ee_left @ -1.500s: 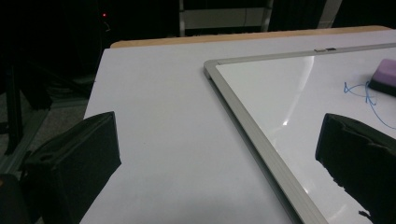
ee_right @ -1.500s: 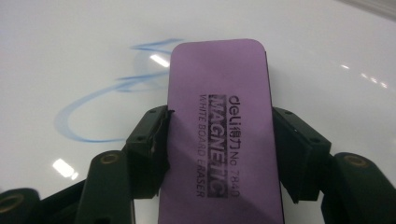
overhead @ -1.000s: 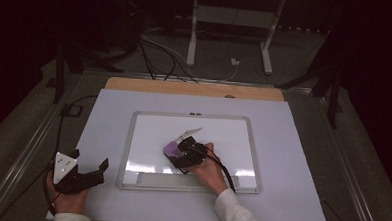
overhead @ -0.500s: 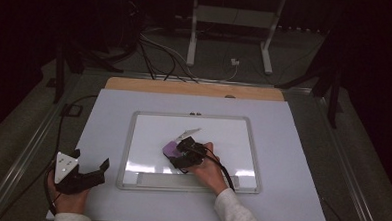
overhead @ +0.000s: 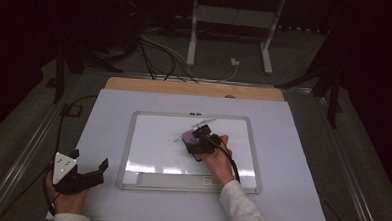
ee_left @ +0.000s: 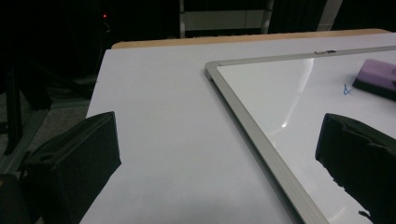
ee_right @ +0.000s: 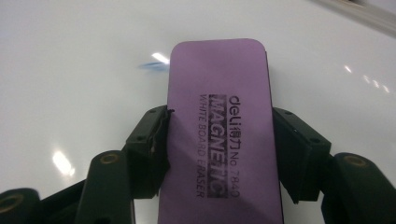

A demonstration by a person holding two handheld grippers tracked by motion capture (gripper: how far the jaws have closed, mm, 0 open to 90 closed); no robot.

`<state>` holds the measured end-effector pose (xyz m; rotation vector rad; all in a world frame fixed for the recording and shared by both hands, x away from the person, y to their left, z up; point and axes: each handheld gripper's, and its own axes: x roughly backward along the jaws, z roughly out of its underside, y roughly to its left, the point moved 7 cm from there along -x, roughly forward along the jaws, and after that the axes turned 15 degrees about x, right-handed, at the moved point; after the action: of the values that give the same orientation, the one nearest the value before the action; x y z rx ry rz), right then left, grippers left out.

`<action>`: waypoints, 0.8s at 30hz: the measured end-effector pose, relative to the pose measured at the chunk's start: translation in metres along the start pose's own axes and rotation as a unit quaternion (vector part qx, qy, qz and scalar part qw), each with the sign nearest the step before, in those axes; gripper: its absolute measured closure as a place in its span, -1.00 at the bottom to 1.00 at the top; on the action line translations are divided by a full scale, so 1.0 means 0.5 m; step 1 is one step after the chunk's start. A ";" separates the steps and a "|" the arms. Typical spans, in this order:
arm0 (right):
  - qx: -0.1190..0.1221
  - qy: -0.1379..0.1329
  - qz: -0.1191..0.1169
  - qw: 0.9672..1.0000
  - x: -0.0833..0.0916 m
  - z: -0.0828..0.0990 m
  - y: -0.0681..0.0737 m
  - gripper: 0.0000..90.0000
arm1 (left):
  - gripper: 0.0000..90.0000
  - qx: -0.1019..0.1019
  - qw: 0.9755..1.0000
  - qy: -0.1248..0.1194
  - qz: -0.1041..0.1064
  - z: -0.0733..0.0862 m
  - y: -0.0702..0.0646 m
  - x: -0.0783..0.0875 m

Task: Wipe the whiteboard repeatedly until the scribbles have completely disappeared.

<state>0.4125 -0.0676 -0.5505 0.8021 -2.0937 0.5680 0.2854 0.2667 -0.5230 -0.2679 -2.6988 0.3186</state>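
We wear white sleeves (overhead: 240, 207). Our left gripper (overhead: 88, 173) is black, topped by a grey three-cornered plate (overhead: 64, 166); a dark cable (overhead: 63, 119) trails toward twelve o'clock. Brass-toned screws (ee_right: 109, 158) stud the right gripper (ee_right: 219, 149).

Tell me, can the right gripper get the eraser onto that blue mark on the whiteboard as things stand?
Probably yes: the right gripper clamps the purple eraser flat on the whiteboard, and the blue mark lies just beside its far end.
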 end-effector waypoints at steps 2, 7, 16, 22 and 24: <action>-0.029 0.003 0.013 1.000 -0.001 0.004 -0.022 -0.08 | -0.99 -0.001 1.000 0.001 0.000 0.000 -0.001 0.000; -0.013 0.008 0.029 0.999 -0.002 -0.004 -0.010 -0.08 | -0.99 -0.004 1.000 0.004 0.000 0.002 -0.004 -0.004; 0.061 -0.006 -0.031 0.998 -0.018 -0.047 0.093 -0.08 | -0.99 -0.005 1.000 0.004 0.001 0.001 -0.005 -0.005; 0.060 -0.008 -0.029 0.998 -0.024 -0.054 0.091 -0.08 | -0.99 -0.003 1.000 0.002 0.001 0.000 -0.003 -0.002; 0.047 -0.007 -0.014 0.999 -0.026 -0.052 0.071 -0.08 | -0.99 -0.004 1.000 0.002 0.002 0.000 -0.003 -0.002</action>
<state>0.4074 -0.0219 -0.5503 0.8900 -2.0774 0.6504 0.2860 0.2651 -0.5230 -0.2758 -2.6961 0.3094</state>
